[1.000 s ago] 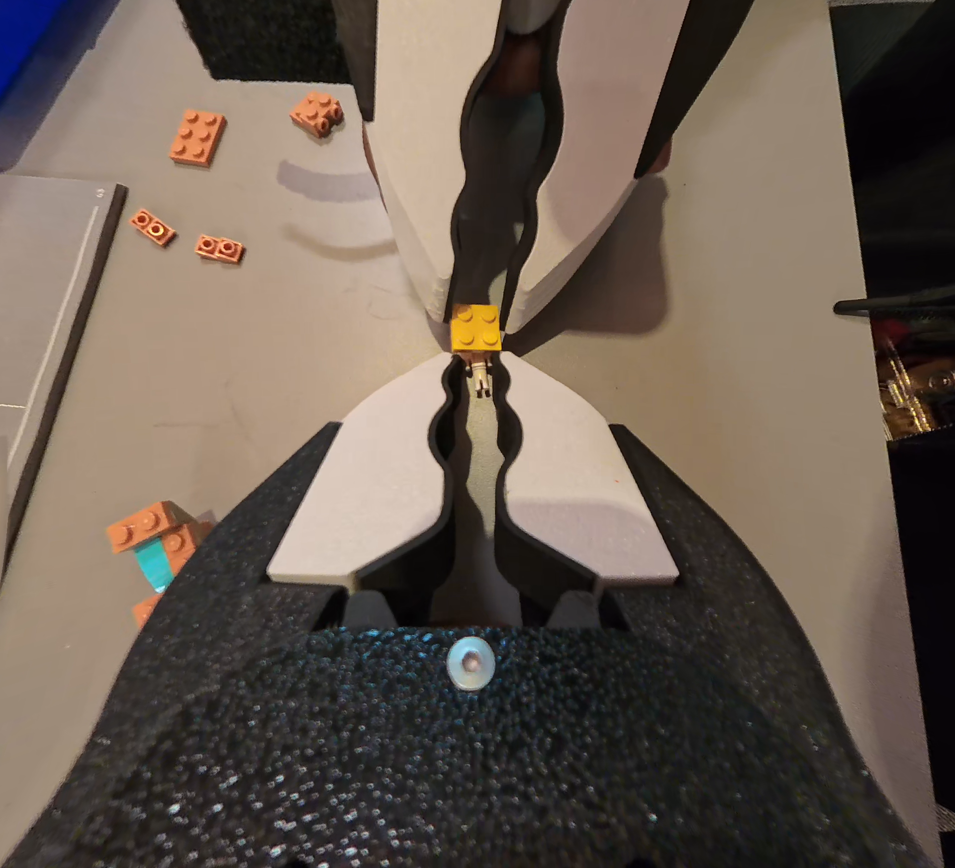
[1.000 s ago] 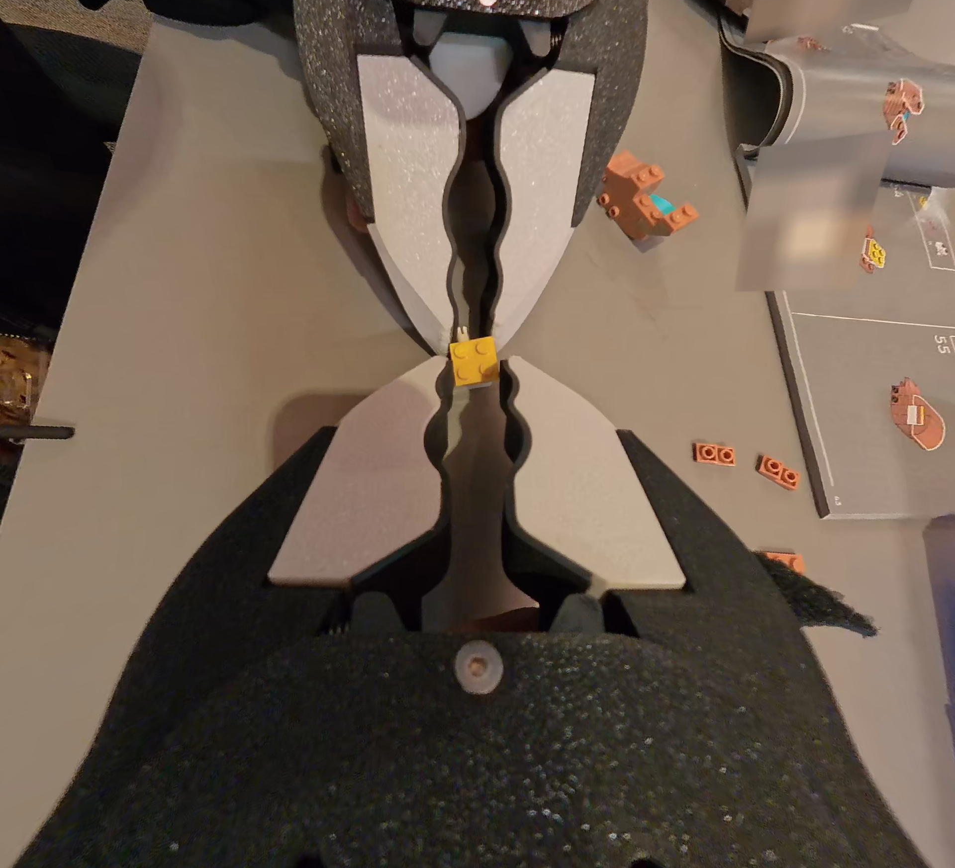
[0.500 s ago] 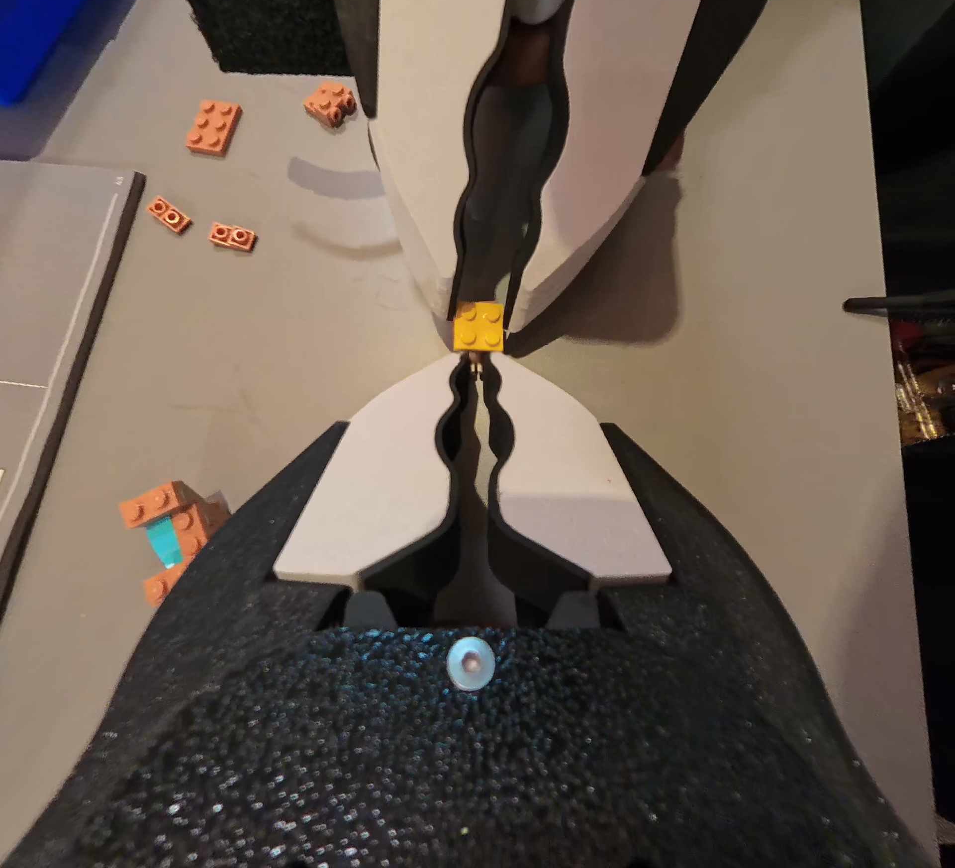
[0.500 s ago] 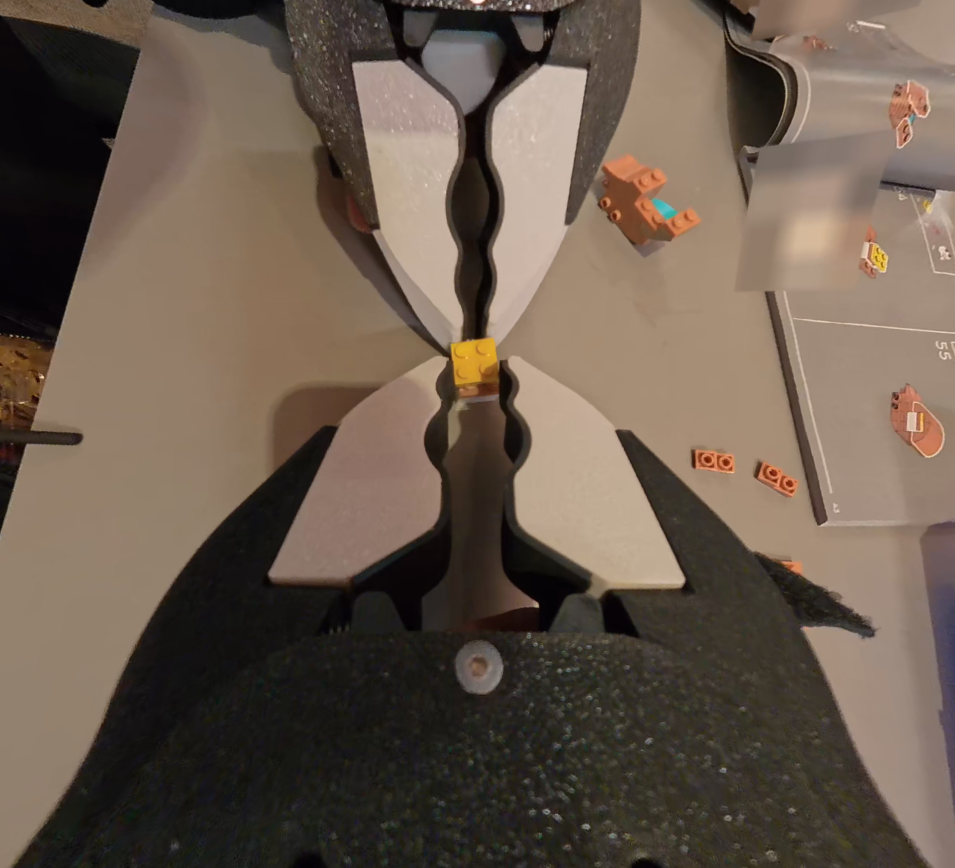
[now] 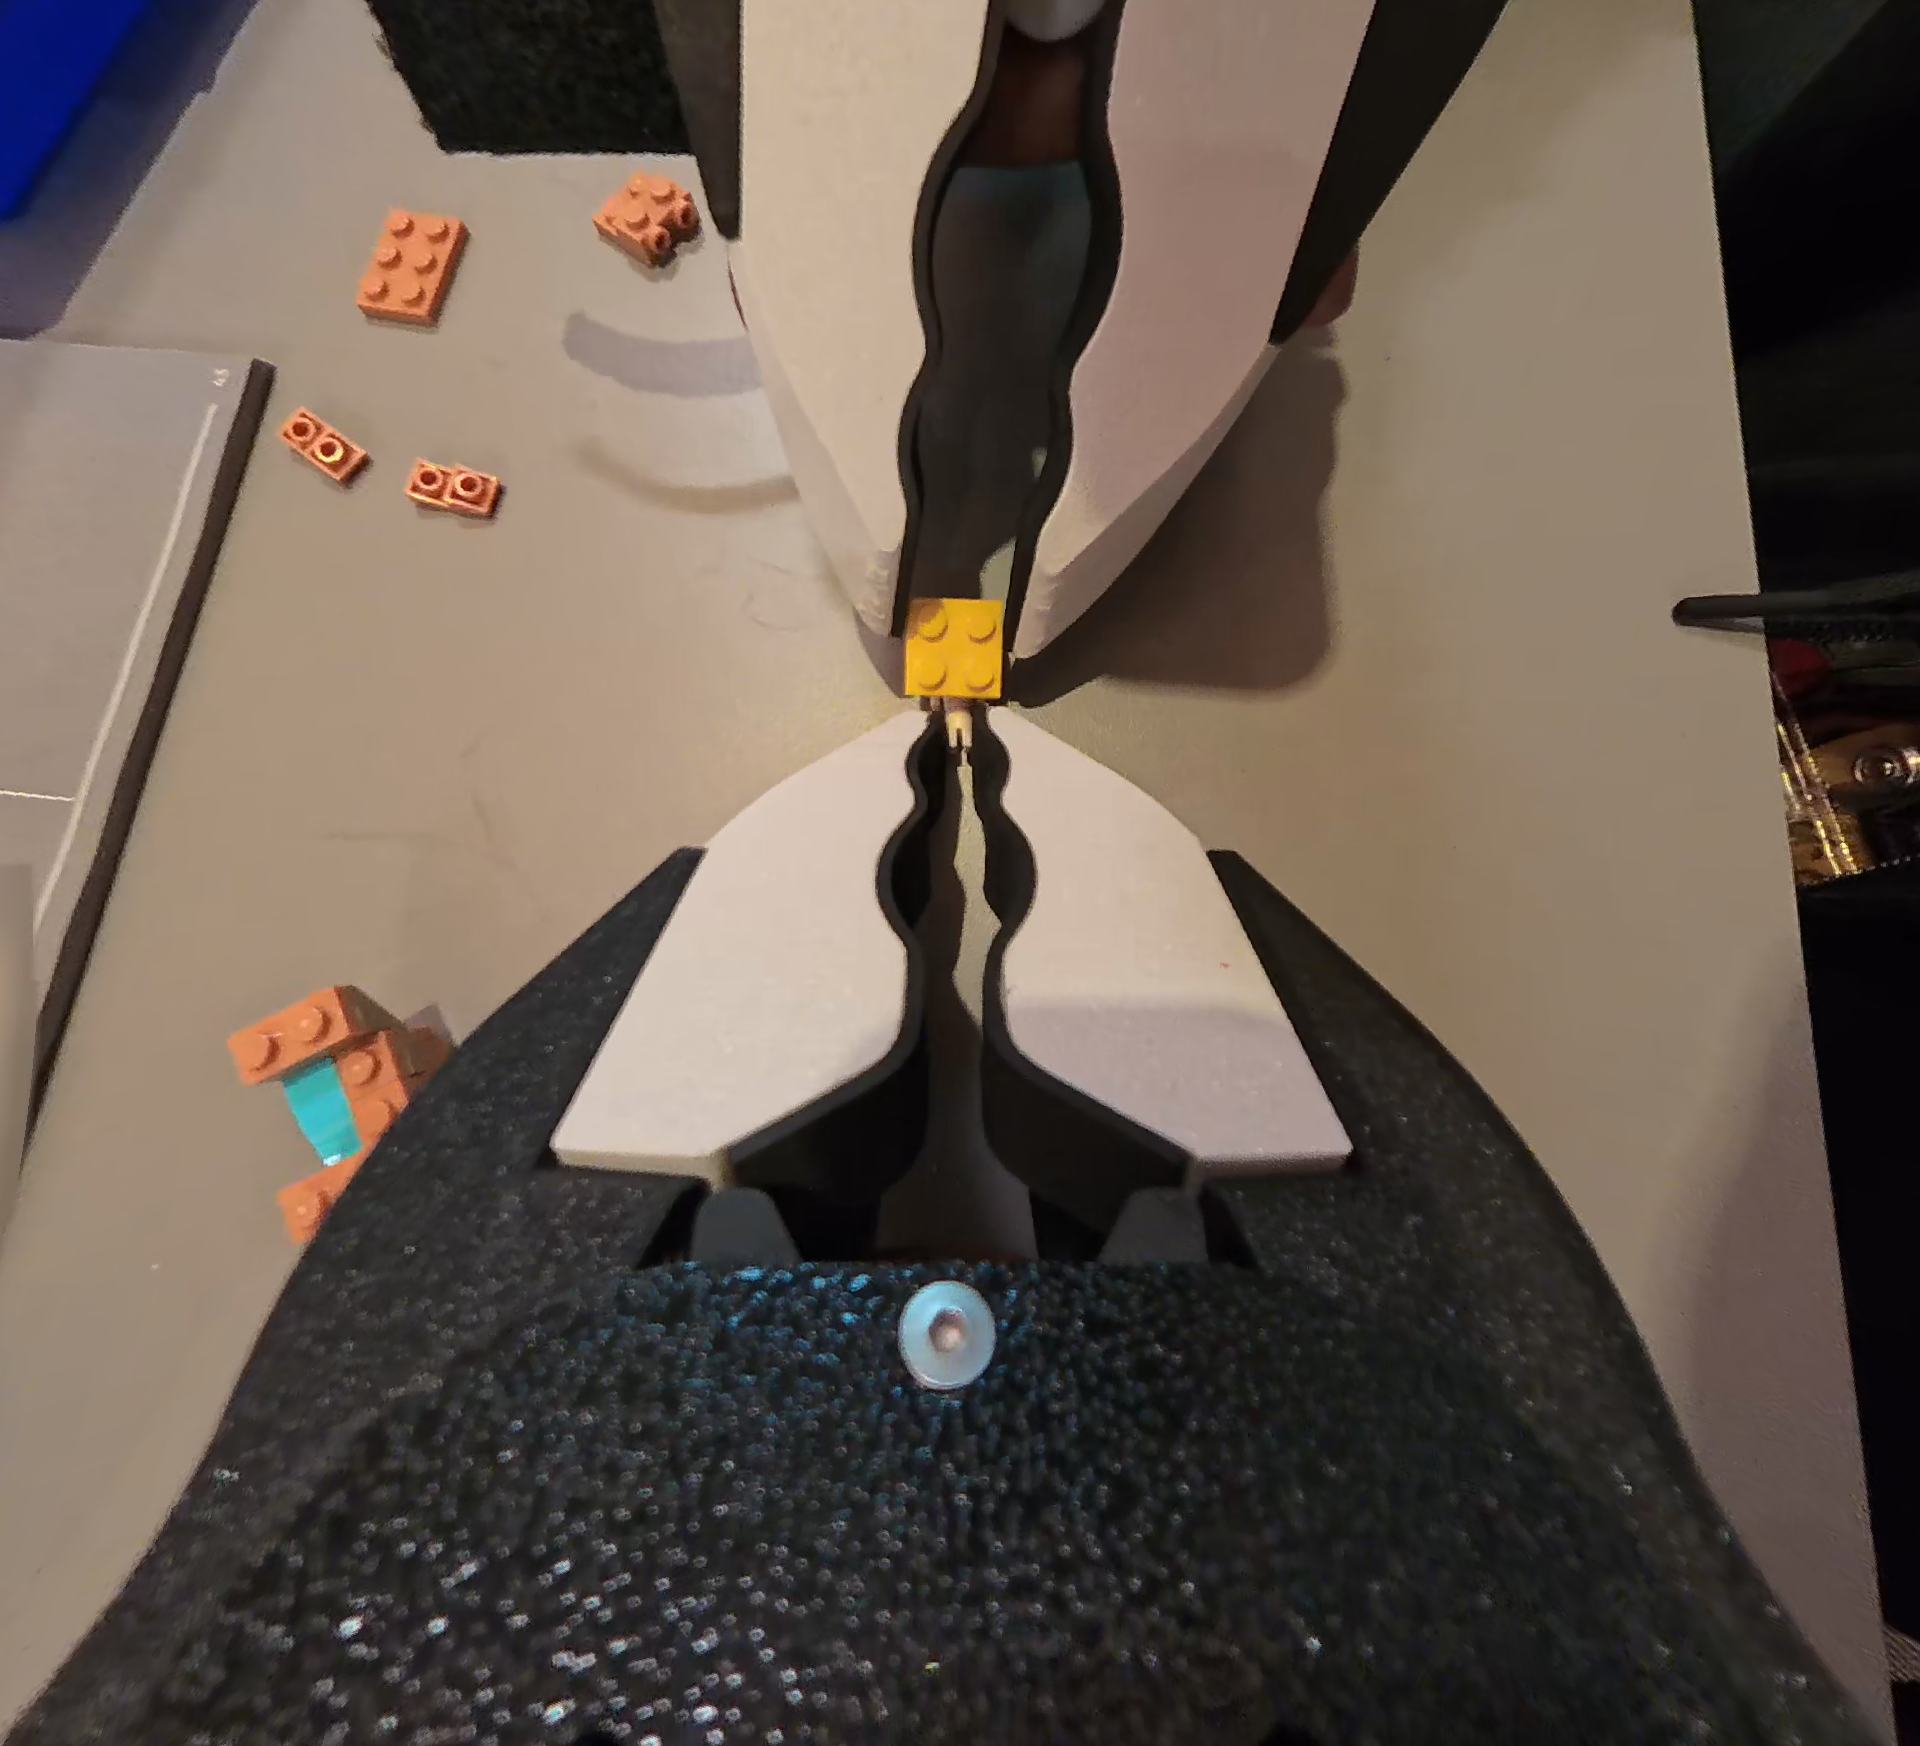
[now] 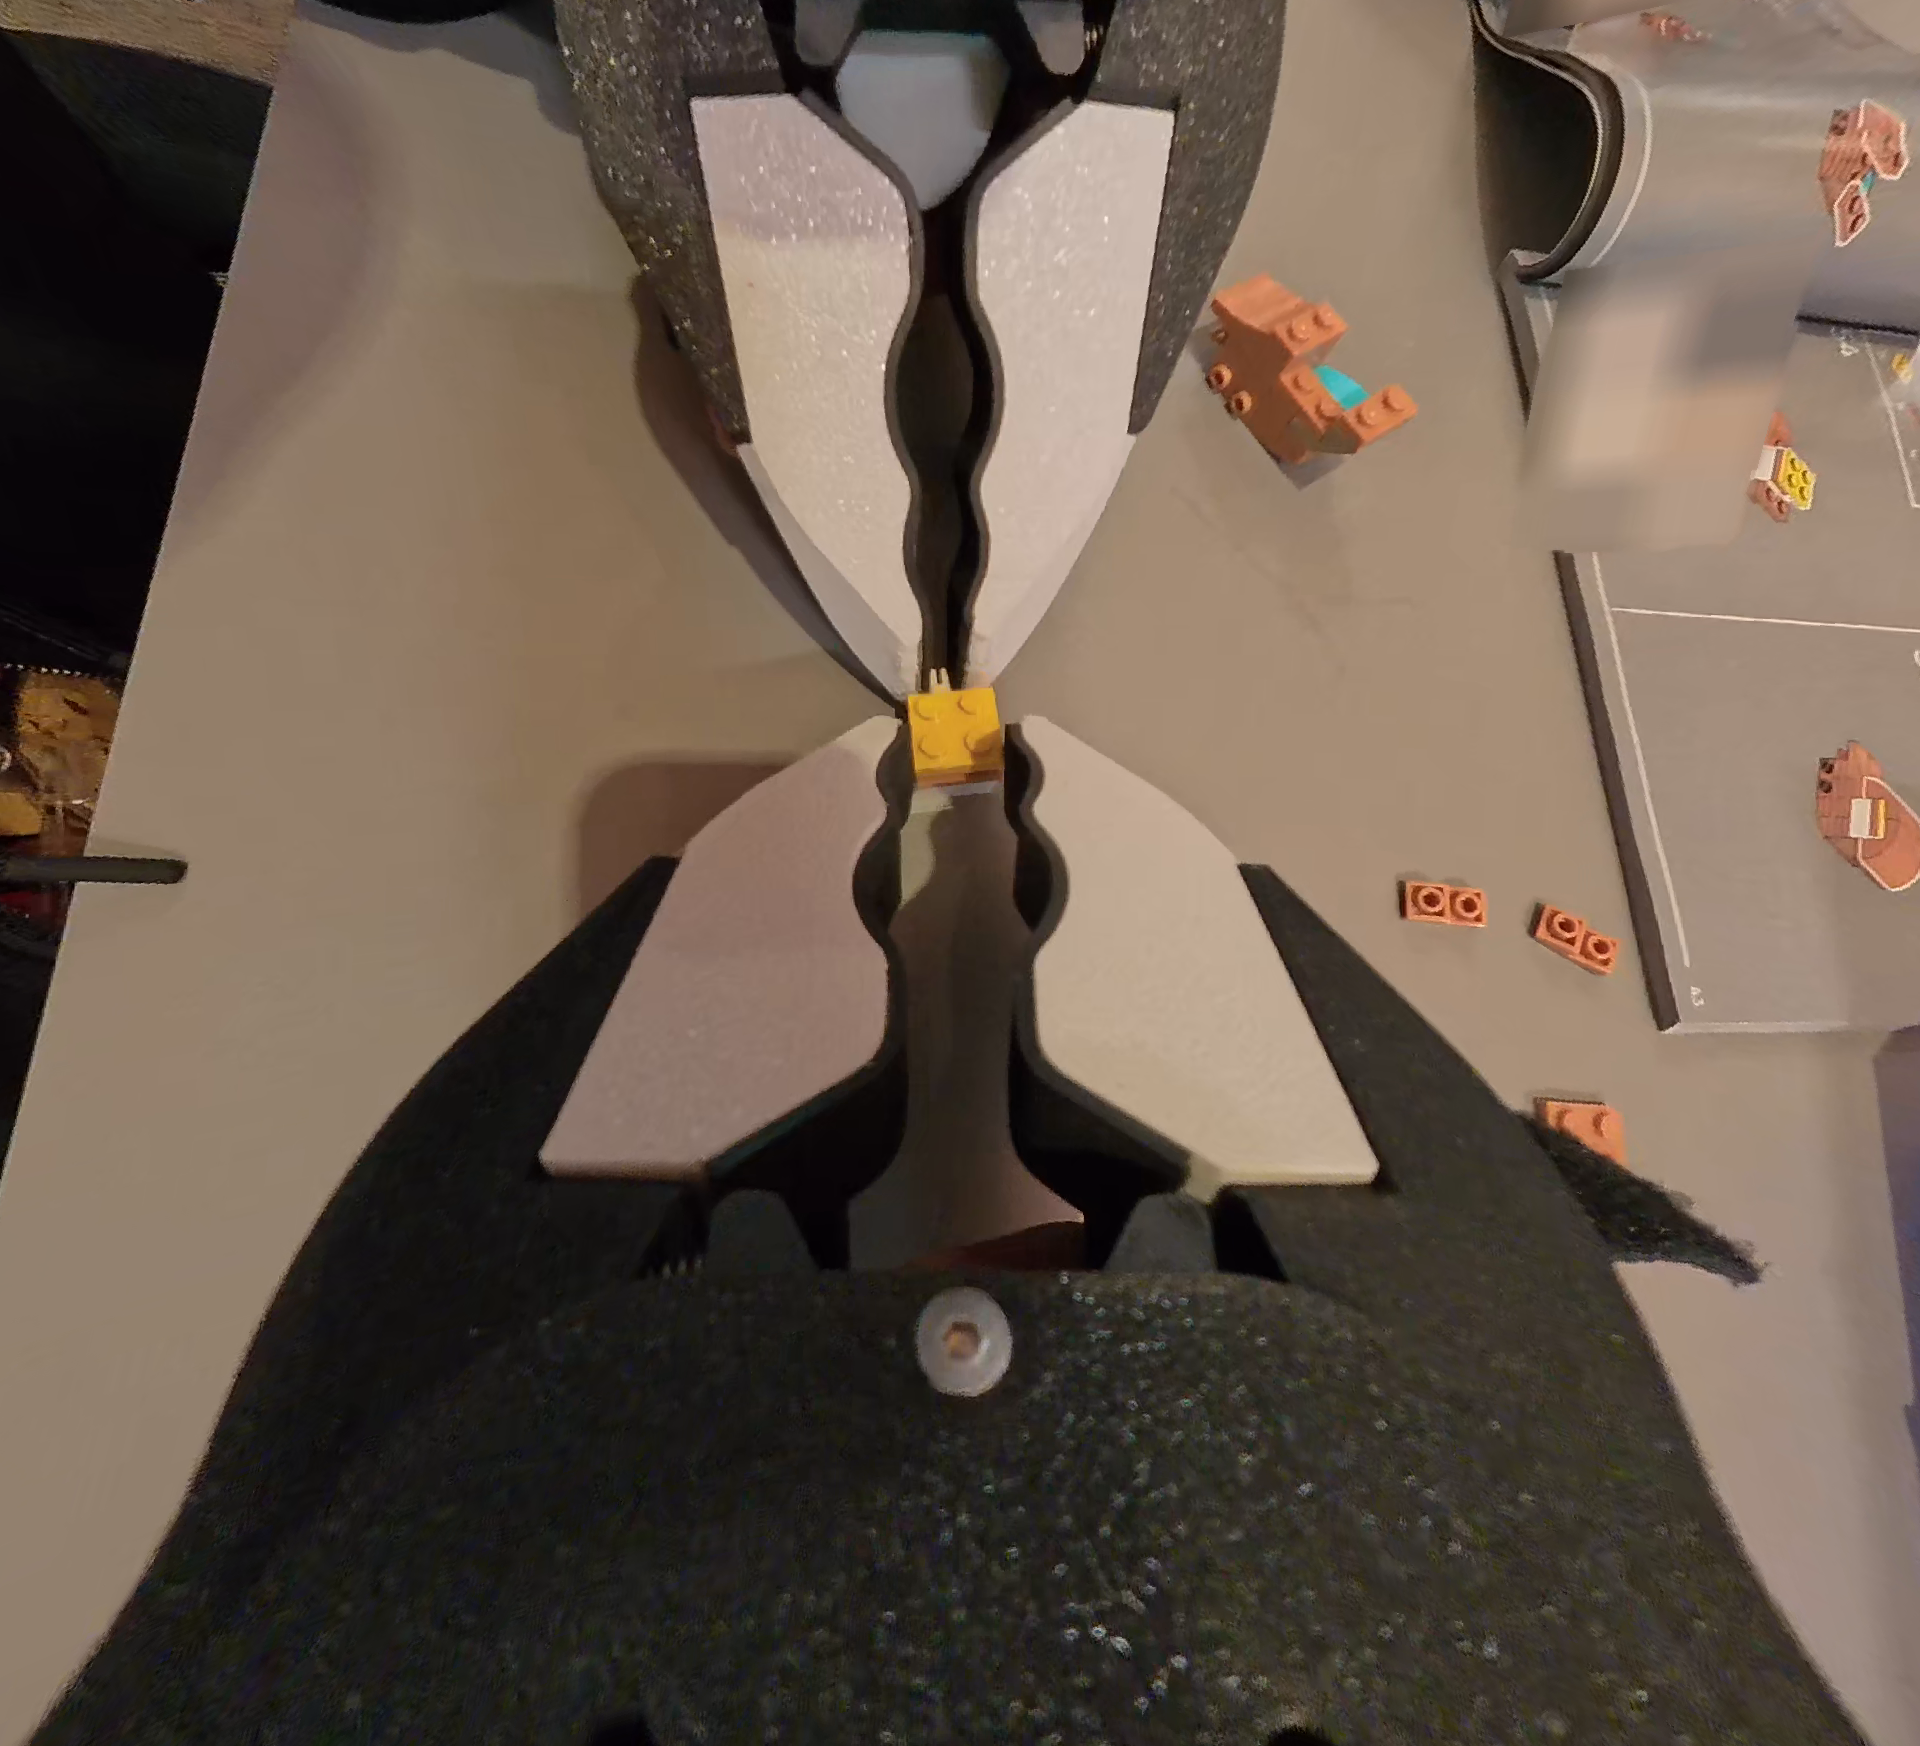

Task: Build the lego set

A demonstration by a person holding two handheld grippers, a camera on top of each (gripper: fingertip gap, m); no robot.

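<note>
Two grippers meet tip to tip over the grey table (image 5: 1455, 449), both level and pointing at each other. Right gripper (image 6: 954, 746) is clenched on a yellow brick (image 6: 954, 732), pads pressing its two sides; a thin brown plate sits under the brick. Left gripper (image 5: 958, 740) is nearly closed, pinching a small cream peg (image 5: 958, 728) that sticks out of the brick's side. Brick sits mid-table, between the fingertips. Left in the left wrist view: loose brown plates (image 5: 410, 262), a brown-teal build (image 5: 332, 1088), a grey booklet (image 5: 94, 553).
</note>
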